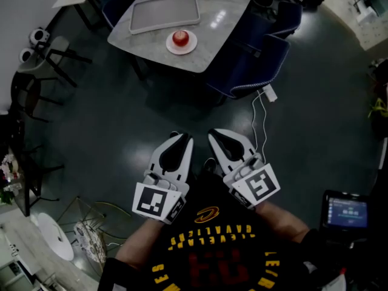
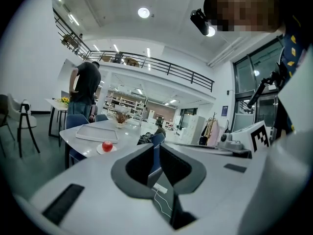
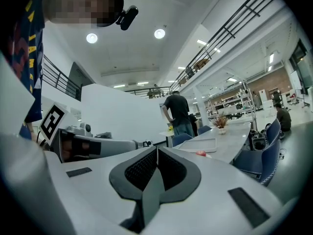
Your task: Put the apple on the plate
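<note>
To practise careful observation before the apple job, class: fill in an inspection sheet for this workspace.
Surface: grey table, at the far end of the head view.
Job's things: apple already on the white plate, beside the tray.
Clutter: tray, empty.
Grippers: left gripper and right gripper both shut, holding nothing, close to the holder's chest.
Cables: white cable on the floor, leading to a white adapter.
Surroundings: blue chairs, dark floor, a person standing beyond the table.

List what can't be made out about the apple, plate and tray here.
Plate: middle hidden under the apple, head view.
Apple, right gripper view: a tiny red speck, shape unreadable.
Tray: nearly edge-on in right gripper view, inside unseen there.
Table: far end cut off by head view's top edge.
</note>
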{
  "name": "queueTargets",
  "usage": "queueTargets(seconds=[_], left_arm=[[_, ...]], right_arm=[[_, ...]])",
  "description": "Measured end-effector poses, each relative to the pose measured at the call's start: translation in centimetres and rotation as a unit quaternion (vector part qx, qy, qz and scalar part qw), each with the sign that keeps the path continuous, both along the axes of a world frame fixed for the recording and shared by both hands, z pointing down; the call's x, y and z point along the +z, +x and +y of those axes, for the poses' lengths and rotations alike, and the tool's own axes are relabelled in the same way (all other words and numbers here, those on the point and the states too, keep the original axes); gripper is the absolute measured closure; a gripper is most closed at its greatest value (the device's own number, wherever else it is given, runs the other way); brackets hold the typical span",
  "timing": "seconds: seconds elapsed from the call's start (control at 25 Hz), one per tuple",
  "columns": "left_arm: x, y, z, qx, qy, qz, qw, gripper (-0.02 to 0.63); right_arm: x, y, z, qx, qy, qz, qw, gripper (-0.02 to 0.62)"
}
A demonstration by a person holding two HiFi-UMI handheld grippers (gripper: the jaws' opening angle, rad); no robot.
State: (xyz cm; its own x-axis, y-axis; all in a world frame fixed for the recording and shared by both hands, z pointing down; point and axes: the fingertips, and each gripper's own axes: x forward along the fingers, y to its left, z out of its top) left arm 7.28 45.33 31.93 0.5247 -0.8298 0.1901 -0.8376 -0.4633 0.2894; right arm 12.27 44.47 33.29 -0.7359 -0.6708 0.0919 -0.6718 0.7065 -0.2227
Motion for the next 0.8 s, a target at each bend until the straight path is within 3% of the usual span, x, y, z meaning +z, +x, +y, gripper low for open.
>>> queueTargets(seconds=[0.48, 0.8], left_arm=[[0.9, -1.8, -10.7, 0.036, -0.002, 0.027, 0.9990, 0.568], [1.2, -6.2, -18.4, 0.050, -0.007, 0.046, 0.9977, 0.568]], right_arm=[[0.9, -0.6, -10.3, 0.046, -0.015, 0.030, 0.998, 0.588], [1.0, -3.9, -17.3, 0.075, -0.028, 0.050, 0.996, 0.588]])
